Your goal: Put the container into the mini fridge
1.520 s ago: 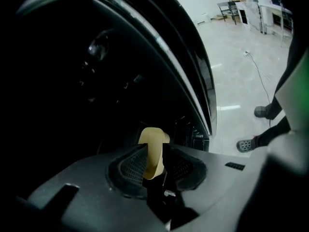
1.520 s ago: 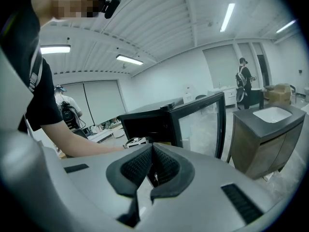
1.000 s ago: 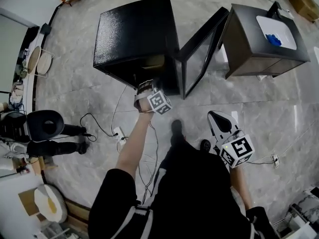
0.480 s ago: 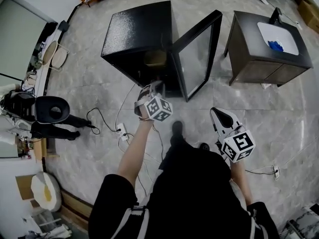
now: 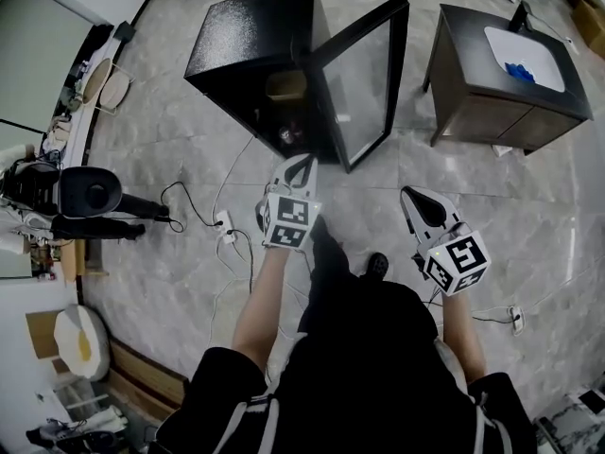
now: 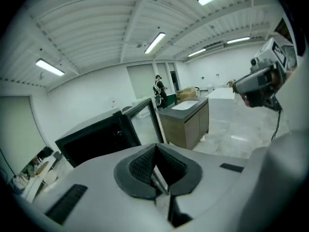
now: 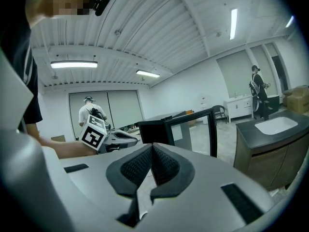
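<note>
Head view, read from the left: loose cables point(image 5: 223, 239) trail over the floor just left of the left gripper point(image 5: 301, 165), and one seems to run up to the mini fridge point(image 5: 250, 41). A step forward could snag them and jolt the fridge and whatever stands in it.

The left gripper's jaws are pressed together with nothing between them, and it points at the fridge's open front. On a shelf inside sits a tan thing that I take for the container point(image 5: 284, 85). It lies far of the left gripper and well apart from it, held by neither tool. How deep it sits on the shelf cannot be told; if it overhangs the front, closing the fridge could knock it.

The door point(image 5: 364, 69) stands wide, swung to the right. Left so, the job looks unfinished, and a hard shove on it with narrow, empty jaws might slip.

The right gripper point(image 5: 410, 197), near and right of the door, is also closed on nothing; the container lies far and left of it. A cabinet point(image 5: 492, 102) stands far right.
</note>
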The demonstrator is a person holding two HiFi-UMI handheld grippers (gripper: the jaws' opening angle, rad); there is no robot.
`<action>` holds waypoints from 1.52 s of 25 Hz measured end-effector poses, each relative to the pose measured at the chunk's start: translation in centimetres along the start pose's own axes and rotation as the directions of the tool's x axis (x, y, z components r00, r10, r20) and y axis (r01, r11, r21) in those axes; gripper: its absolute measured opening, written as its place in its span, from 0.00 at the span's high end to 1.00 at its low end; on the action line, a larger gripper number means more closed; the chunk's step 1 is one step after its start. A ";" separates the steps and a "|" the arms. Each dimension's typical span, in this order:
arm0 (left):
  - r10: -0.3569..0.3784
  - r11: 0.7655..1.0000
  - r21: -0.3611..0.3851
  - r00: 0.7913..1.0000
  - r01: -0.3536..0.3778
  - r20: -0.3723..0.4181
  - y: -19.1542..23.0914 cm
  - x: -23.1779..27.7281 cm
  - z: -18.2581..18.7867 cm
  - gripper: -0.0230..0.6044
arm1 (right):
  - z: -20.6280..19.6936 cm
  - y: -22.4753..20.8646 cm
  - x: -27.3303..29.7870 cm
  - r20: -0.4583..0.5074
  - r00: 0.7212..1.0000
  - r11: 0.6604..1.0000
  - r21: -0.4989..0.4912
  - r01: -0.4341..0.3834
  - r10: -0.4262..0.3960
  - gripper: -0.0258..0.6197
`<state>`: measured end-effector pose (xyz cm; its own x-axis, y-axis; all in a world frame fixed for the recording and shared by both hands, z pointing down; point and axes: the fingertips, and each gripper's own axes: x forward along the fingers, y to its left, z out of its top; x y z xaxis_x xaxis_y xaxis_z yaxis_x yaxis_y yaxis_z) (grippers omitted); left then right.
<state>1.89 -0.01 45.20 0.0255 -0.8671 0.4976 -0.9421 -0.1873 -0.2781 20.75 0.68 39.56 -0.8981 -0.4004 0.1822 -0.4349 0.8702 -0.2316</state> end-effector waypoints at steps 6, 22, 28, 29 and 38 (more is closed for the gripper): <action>-0.061 0.984 -0.160 0.990 0.081 0.130 -3.0 -5.4 2.8 0.91 | -0.4 1.0 -0.8 0.007 1.000 1.000 -0.009 -0.029 0.029 0.93; -0.142 0.905 -0.357 0.955 0.232 0.260 -4.7 -12.7 1.3 0.91 | -0.5 5.7 0.4 0.002 0.998 0.998 -0.002 -0.067 0.067 0.93; -0.157 0.902 -0.358 0.955 0.242 0.251 -5.7 -12.3 1.4 0.91 | -0.9 5.5 0.0 -0.028 0.997 0.998 -0.020 -0.067 0.067 0.93; -0.163 0.901 -0.356 0.954 0.247 0.251 -6.0 -12.3 1.5 0.91 | -0.9 5.3 -0.1 -0.026 0.998 0.998 -0.016 -0.061 0.061 0.93; -0.189 0.910 -0.319 0.950 0.265 0.248 -8.0 -11.4 1.5 0.91 | -2.0 4.5 -1.0 -0.028 0.998 0.999 0.004 -0.052 0.052 0.93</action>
<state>9.67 10.70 40.50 0.2855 -0.9028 0.3216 -0.9573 -0.2527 0.1403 19.83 5.61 40.20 -0.9174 -0.3463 0.1962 -0.3878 0.8886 -0.2449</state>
